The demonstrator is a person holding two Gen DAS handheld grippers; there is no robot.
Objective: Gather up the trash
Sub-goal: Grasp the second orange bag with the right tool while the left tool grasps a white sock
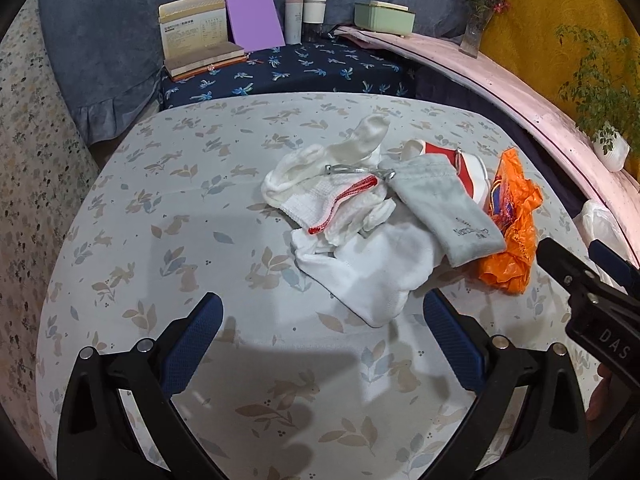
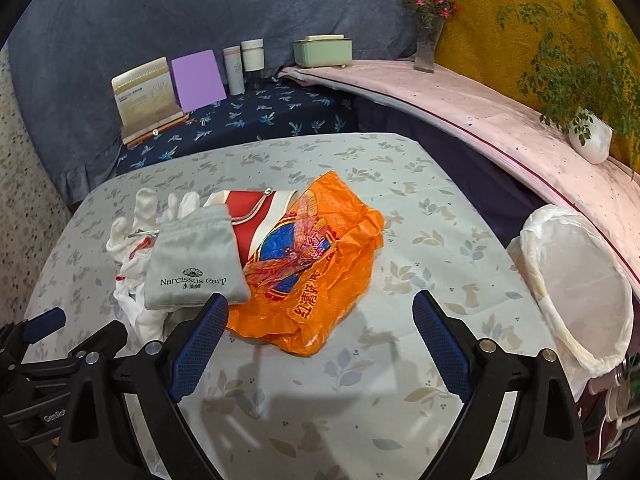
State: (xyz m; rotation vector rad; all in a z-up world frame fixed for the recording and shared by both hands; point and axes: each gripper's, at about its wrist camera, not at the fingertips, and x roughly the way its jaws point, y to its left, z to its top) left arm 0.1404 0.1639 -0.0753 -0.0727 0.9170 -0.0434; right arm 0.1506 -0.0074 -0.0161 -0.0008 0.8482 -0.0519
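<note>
A pile lies on the leaf-print table: white gloves and cloths, a grey drawstring pouch marked "Narcissus Carp", a red-and-white item and a crumpled orange plastic bag. My left gripper is open and empty, just short of the white cloth. My right gripper is open and empty, its left finger beside the orange bag's near edge. A bin lined with a white bag stands at the table's right edge.
Behind the table a dark blue surface carries books, a purple pad, two bottles and a green box. A pink ledge on the right holds a flower vase and a potted plant.
</note>
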